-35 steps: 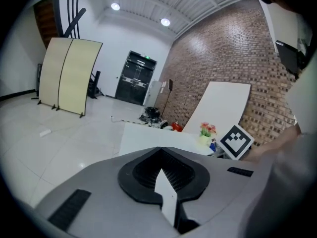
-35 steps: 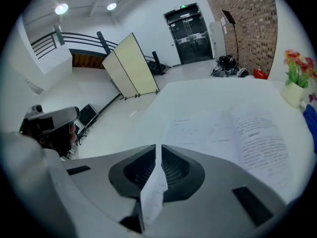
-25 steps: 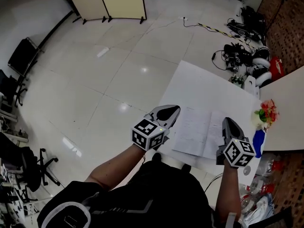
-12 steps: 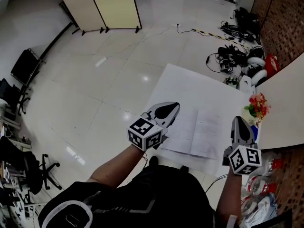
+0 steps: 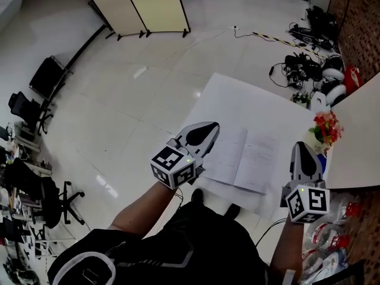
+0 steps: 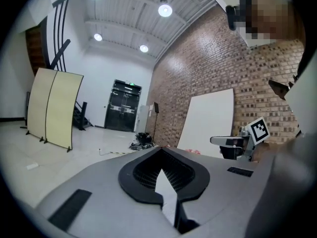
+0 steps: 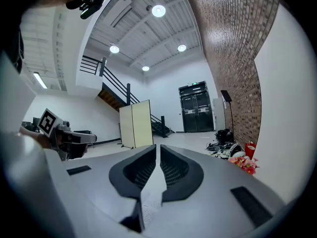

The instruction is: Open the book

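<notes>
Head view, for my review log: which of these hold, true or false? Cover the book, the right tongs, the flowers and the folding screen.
1. The book lies open on the white table. True.
2. The right tongs grip a page. False: they are shut on nothing, held off the book's right edge.
3. Flowers stand to the right of the book. True.
4. The folding screen stands on the table. False: it stands on the floor, far beyond the table.
</notes>
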{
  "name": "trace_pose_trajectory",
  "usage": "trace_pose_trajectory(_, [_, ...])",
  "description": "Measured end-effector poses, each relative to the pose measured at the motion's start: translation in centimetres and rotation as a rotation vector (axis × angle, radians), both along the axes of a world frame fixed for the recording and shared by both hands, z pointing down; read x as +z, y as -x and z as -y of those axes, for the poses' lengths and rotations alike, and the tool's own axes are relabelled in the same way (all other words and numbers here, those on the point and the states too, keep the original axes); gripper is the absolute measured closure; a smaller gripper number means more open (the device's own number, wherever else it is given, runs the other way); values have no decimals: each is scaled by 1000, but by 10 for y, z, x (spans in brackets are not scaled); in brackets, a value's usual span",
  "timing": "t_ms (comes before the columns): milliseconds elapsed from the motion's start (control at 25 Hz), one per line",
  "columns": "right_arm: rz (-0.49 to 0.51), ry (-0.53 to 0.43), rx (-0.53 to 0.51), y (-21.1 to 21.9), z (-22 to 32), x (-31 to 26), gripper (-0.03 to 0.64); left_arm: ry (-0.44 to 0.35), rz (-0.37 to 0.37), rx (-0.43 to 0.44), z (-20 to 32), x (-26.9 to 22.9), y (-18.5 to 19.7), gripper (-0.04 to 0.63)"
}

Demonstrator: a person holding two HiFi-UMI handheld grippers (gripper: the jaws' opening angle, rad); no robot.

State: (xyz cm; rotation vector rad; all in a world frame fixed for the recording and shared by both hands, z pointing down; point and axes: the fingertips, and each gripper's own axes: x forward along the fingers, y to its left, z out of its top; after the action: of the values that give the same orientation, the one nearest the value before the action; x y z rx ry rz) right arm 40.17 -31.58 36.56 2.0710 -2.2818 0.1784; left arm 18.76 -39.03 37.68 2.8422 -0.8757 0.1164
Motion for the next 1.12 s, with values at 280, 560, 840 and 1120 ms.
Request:
trace_pose_trajectory(280, [29,-29,-43,23,-19,-5,609,-67,18,19,-34,-19,12,600])
trace_pose_trajectory(560, [-8,-69,136,74,-75,-21,607,-78,-70,25,-89,-37,78,600])
trace_pose_trajectory(840, [3,-16,133,166,-133,-20,609,-45,-95,158,-144,-32,145,600])
trace_pose_trajectory(1120, [-24,-42,122,189,-208,-38,609,-43,-57,193,-216,-43,158,598])
